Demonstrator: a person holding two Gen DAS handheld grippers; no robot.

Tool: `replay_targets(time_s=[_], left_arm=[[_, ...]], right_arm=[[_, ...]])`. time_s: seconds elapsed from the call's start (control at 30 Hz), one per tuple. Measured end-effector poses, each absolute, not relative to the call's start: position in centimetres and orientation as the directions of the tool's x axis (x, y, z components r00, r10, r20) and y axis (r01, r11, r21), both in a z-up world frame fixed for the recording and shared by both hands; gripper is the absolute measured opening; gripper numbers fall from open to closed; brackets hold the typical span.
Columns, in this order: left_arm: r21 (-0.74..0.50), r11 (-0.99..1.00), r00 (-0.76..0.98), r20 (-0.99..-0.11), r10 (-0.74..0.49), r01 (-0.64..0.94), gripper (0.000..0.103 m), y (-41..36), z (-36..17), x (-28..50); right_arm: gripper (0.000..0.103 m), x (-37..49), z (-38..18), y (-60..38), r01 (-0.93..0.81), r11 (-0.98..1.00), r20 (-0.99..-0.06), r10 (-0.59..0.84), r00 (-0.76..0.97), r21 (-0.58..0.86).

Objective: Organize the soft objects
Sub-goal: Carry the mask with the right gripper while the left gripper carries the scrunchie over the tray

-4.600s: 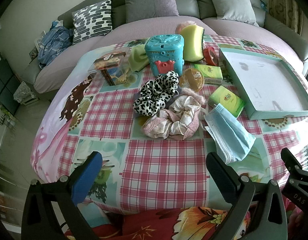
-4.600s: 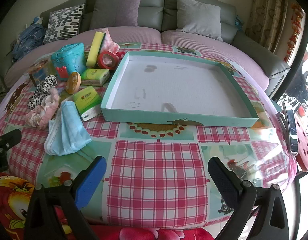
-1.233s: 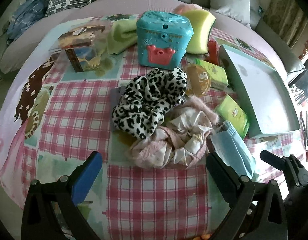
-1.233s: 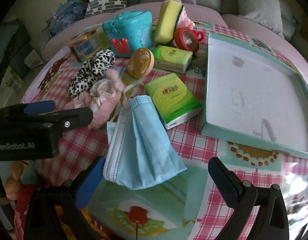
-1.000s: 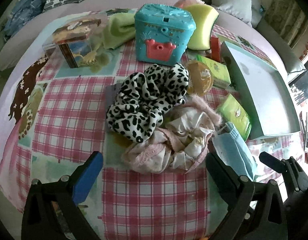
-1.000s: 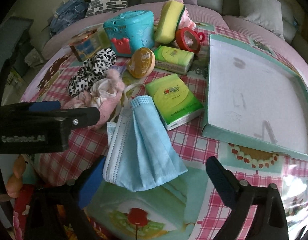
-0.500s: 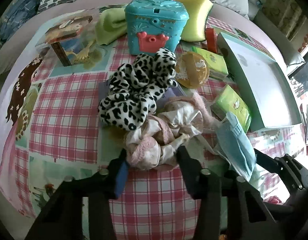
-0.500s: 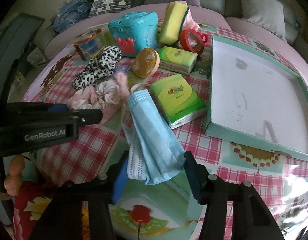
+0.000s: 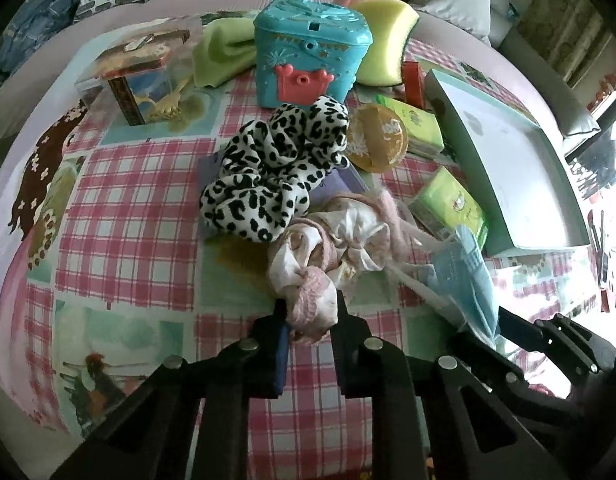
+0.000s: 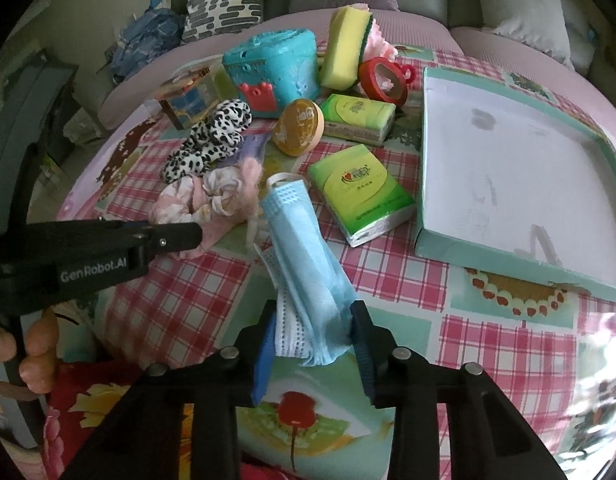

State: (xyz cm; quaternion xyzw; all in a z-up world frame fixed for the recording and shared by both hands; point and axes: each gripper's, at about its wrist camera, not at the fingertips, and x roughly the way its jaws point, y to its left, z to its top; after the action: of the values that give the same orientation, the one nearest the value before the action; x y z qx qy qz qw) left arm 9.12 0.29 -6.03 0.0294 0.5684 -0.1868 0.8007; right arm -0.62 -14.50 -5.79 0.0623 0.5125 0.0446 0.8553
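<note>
On the desk (image 10: 507, 332), the left claw (image 9: 308, 320), just closing, pinches the limp pink scrunchie's (image 9: 323, 256) near fold while the right claw (image 10: 312, 322) bunches the featherlight, floppy blue face mask's (image 10: 304, 248) lower edge.

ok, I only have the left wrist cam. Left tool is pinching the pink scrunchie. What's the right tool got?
Observer: The right tool is shut on the near end of the blue face mask, which is bunched between the pads. Its jaws have just been closing.
Operator: Whole mask in the grip?
Observer: No, only that end. The rest runs away from the tool, and the ear loop at its far end lies beside the pink scrunchie.
Operator: What's the red thing behind the sponge? It's half hidden for me.
Observer: It's a red ring with a small loop on one side, right of the yellow sponge.
</note>
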Motion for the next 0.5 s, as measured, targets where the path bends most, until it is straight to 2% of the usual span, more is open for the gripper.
replay_targets(time_s=[0.3,0.5], left_arm=[[-0.190,0.924,0.296,-0.909,-0.293,0.332,0.017,1.3,-4.2,7.1],[-0.202,0.921,0.312,-0.898,-0.310,0.334,0.016,1.9,-2.4,6.5]], right_arm=[[0.029,-1.6,-4.0,-14.7,0.002,0.987,-0.863,0.140,0.485,0.162],[0.028,-2.0,-1.5,-15.4,0.027,0.976,-0.841,0.172,0.513,0.216]])
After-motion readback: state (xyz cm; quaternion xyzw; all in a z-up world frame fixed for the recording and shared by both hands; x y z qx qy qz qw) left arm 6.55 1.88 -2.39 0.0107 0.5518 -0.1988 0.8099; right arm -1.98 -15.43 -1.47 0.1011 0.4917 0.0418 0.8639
